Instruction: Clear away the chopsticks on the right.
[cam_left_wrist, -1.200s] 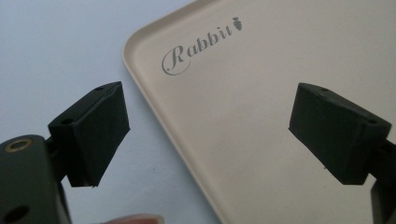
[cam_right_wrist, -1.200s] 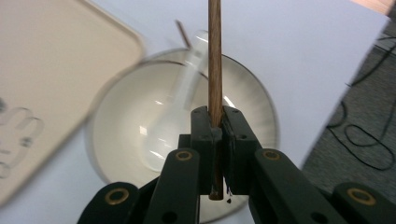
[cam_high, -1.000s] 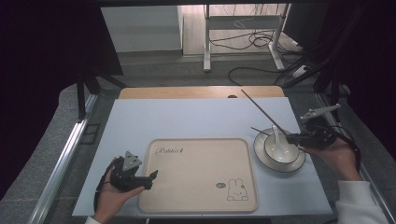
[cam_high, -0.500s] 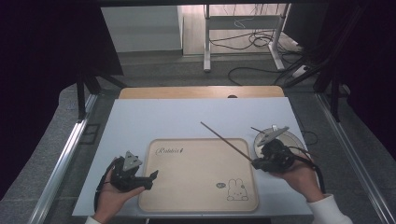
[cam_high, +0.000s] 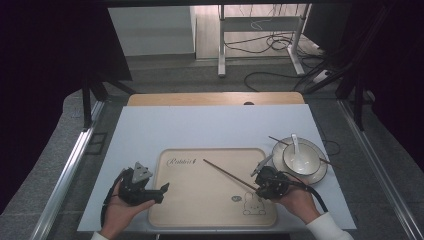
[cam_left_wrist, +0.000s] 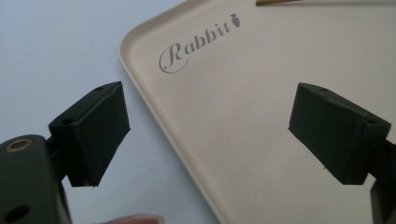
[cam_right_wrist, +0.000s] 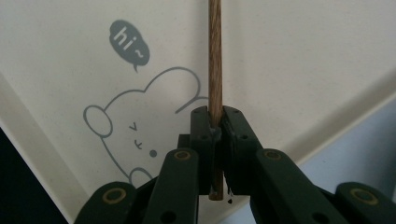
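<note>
Right tool (cam_right_wrist: 215, 126) clamps a chopstick (cam_right_wrist: 215, 56) over the tray's (cam_high: 210, 210) rabbit print, detail unreadable in high view; left tool (cam_left_wrist: 210, 135) gapes wide, empty, straddling the tray's edge.

A white-topped desk (cam_high: 200, 127) with a bare wooden strip (cam_high: 215, 98) along its far edge stands on grey carpeted floor (cam_high: 50, 165). Far beyond it, black cables (cam_high: 270, 46) lie loosely around the white metal legs of a stand (cam_high: 220, 42).
</note>
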